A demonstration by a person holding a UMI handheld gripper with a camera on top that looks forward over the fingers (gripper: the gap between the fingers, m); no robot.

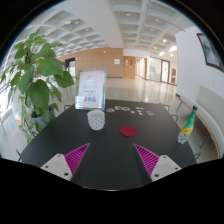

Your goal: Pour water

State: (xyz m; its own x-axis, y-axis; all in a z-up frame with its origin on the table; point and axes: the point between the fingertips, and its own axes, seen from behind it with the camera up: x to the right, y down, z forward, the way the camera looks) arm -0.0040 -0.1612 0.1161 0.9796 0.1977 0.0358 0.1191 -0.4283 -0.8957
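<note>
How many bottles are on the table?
1. The green bottle stands near the table's edge, beyond the right finger of the open gripper. A glass and a red lid sit mid-table. Nothing seems hidden.

The tongs [111,160] hang open above the dark counter [60,135]. A clear glass [96,120] stands at eleven o'clock, a red disc [128,129] at one, a green bottle [188,125] at two.

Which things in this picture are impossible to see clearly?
All in the gripper view:
- Glass: too small to tell whether it holds water.
- Sign behind it: print too small to read.
- Green bottle: small and distorted near the view's border; cap and fill level unclear.
- Red object: too small to identify.
The tool is open, holding nothing.
</note>
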